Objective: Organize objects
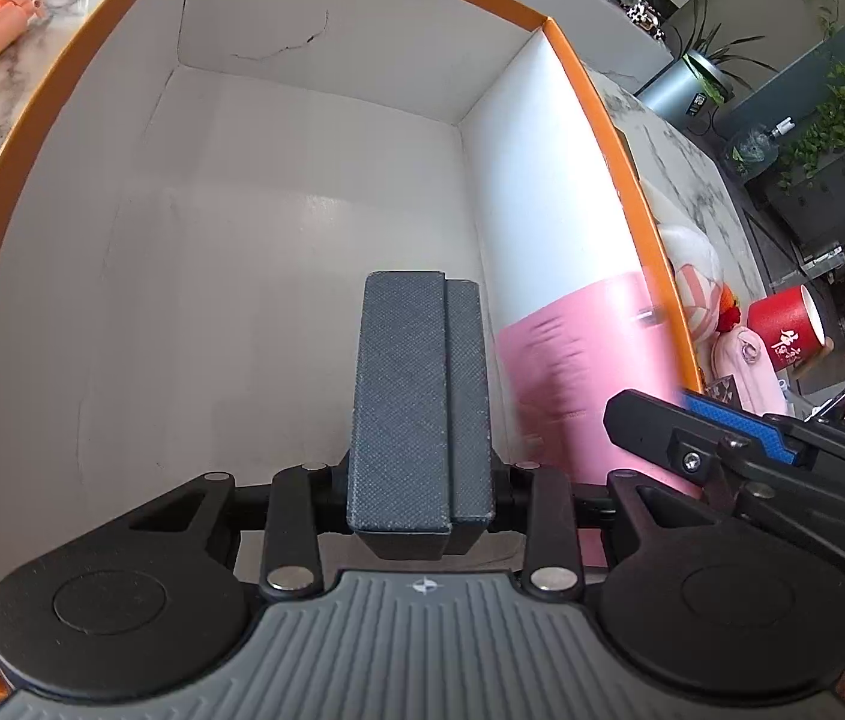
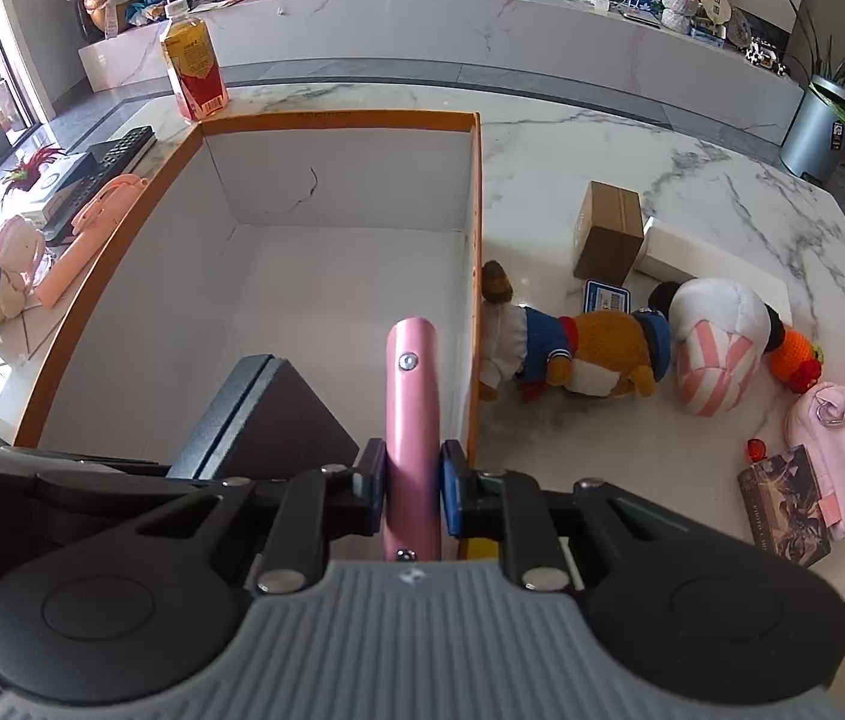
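A big orange-rimmed box with white inner walls [image 1: 314,192] fills the left wrist view; it also shows in the right wrist view [image 2: 338,120]. My left gripper [image 1: 422,480] is shut on a dark grey textured case [image 1: 416,396] and holds it inside the box near the right wall. The case also shows in the right wrist view [image 2: 266,420]. My right gripper [image 2: 410,486] is shut on a flat pink book [image 2: 411,408], edge-on, held just inside the box's right wall. The pink book shows blurred in the left wrist view [image 1: 578,372], with the right gripper [image 1: 686,432] beside it.
On the marble table [image 2: 722,192] right of the box lie a brown plush bear [image 2: 596,354], a white-and-pink plush [image 2: 716,348], a cardboard box [image 2: 608,234], a white box [image 2: 698,258], a pink pouch [image 2: 842,450] and a dark book [image 2: 782,504]. A drink bottle [image 2: 194,60] stands behind the box; a remote [image 2: 116,150] lies left.
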{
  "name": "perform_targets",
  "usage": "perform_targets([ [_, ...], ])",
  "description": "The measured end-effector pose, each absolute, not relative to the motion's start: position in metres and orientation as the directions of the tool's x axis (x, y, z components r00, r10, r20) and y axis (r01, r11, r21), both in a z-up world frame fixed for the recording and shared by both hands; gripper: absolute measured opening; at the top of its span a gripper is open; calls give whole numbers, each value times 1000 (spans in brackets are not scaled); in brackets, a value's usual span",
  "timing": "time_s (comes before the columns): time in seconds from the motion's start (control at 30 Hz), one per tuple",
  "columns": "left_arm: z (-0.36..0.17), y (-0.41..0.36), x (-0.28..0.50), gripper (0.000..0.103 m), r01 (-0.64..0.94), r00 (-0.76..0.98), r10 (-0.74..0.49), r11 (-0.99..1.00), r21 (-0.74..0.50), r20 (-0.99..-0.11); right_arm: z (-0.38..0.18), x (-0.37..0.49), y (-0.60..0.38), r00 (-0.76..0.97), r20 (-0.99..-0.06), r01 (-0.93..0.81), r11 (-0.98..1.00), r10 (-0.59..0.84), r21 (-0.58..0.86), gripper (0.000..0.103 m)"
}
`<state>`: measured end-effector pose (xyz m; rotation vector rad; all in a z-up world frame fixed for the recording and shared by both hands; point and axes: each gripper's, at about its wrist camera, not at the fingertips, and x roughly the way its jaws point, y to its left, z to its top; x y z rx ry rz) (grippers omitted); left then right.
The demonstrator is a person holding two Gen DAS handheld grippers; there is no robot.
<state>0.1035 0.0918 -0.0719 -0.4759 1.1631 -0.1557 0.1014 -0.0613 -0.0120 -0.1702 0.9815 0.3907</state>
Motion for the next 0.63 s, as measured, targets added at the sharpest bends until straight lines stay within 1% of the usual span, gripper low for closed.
perform_targets([
  [0.07, -72, 89, 104, 39, -122, 399, -359, 891, -437, -844, -10, 101, -65, 489, -832, -393, 918, 262, 58, 21],
  [0.2, -72, 88, 104, 39, -119, 399, -358, 892, -435, -844, -3, 99, -74, 480, -819, -388, 914, 313, 122, 29],
  [0.3, -70, 87, 102, 39, -114, 402, -365, 890, -441, -840, 8, 95, -82, 510, -789, -384, 912, 342, 147, 30],
  [0.37, -68, 86, 102, 39, -110, 398, -380, 884, -455, -835, 16, 92, -90, 561, -761, -361, 924, 325, 128, 36],
  [0.43, -68, 83, 102, 39, -104, 392, -385, 884, -456, -836, 21, 94, -102, 606, -734, -328, 937, 307, 121, 36],
  [0.57, -68, 72, 104, 39, -95, 396, -312, 921, -377, -863, 15, 103, -127, 586, -734, -257, 938, 341, 231, 35],
  [0.63, -68, 70, 105, 41, -96, 387, -331, 914, -395, -860, 9, 103, -132, 579, -739, -241, 938, 344, 248, 35],
])
